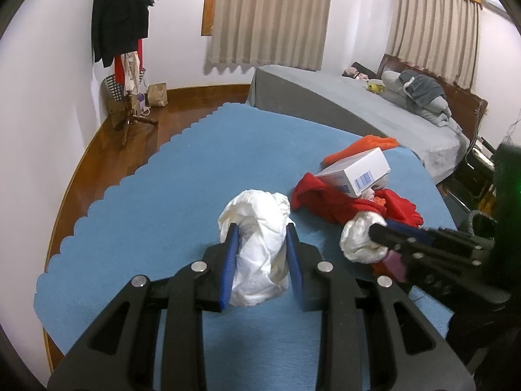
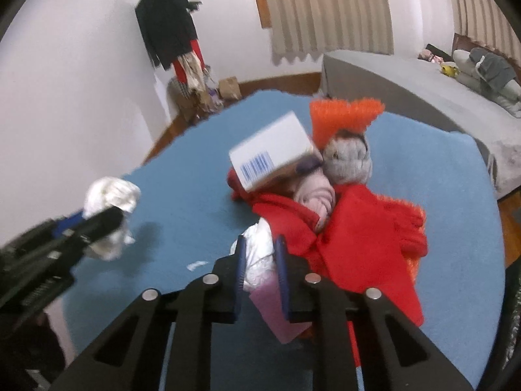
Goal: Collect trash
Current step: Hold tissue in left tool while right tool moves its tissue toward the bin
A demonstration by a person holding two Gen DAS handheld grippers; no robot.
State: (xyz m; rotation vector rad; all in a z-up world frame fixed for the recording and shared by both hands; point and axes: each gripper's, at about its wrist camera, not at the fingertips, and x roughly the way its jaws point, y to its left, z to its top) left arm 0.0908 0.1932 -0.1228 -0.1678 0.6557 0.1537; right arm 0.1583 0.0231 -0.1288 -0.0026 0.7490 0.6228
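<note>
My left gripper (image 1: 261, 233) is shut on a crumpled white paper wad (image 1: 257, 218) that rests on the blue rug (image 1: 156, 195); the wad bulges out above and below the blue pads. My right gripper (image 2: 260, 244) is shut on a second crumpled white wad (image 2: 257, 244), seen in the left wrist view (image 1: 359, 238) beside a heap of red cloth (image 2: 358, 238). A white cardboard box (image 2: 273, 156) with a barcode lies tilted on the heap, also in the left wrist view (image 1: 355, 169). A pink piece (image 2: 276, 309) lies under the right gripper.
Orange cloth (image 2: 342, 114), a grey knitted item (image 2: 348, 159) and a pink knitted item (image 2: 317, 198) lie in the heap. A grey bed (image 1: 374, 104) stands behind the rug. A coat rack (image 1: 123, 32) with dark clothes and a paper bag (image 1: 158, 94) stand at the far wall.
</note>
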